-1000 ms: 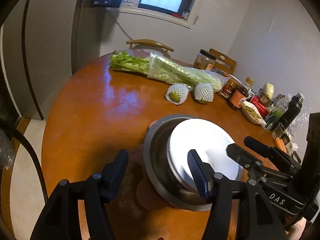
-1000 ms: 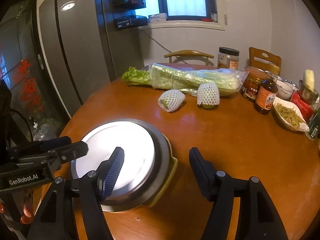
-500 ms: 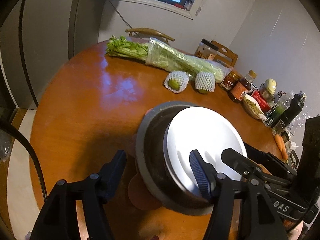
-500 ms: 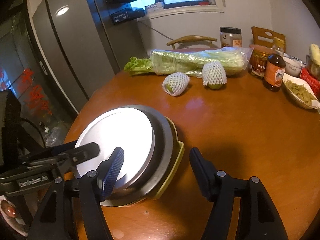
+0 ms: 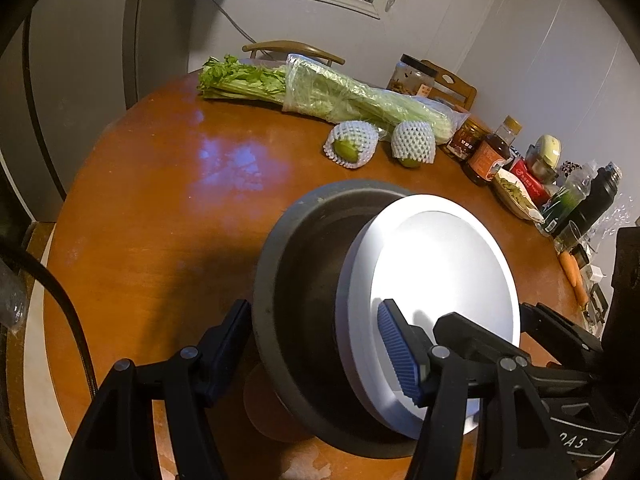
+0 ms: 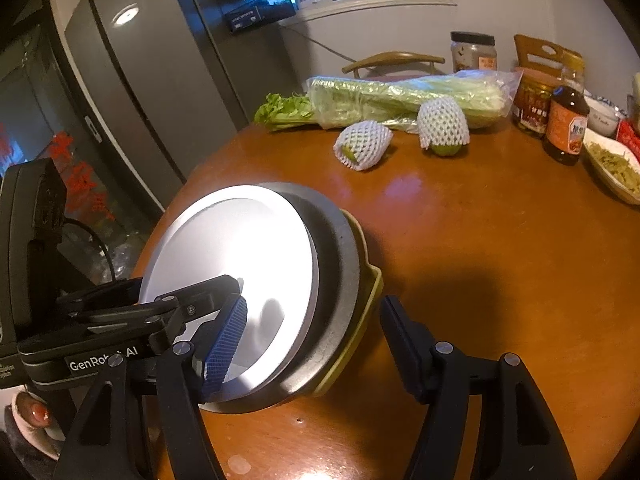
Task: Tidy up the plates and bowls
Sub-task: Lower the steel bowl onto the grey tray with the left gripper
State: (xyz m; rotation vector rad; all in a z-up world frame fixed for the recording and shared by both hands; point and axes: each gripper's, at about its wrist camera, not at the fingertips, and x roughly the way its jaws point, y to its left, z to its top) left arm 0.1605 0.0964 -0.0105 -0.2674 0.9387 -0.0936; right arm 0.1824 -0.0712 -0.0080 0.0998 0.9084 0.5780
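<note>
The stack sits near the front edge of the round wooden table (image 5: 168, 208): a white plate (image 5: 436, 276) on a wide grey bowl (image 5: 304, 280), with a yellow-green dish (image 6: 366, 300) peeking out beneath on the right. The left gripper (image 5: 316, 344) straddles the stack's near left rim, one finger outside the grey bowl, the blue-padded finger over the white plate; the jaws stand partly apart, and whether the pads actually press on the stack I cannot tell. The right gripper (image 6: 316, 340) straddles the right rim, blue pad above the plate, the other finger clear of the yellow-green dish, jaws wide and not touching it on that side. Far across the table lie bagged celery (image 5: 360, 96) and two fruits in foam netting (image 5: 352, 146), with a brown sauce bottle (image 6: 566, 124) and jars along the right edge.
</note>
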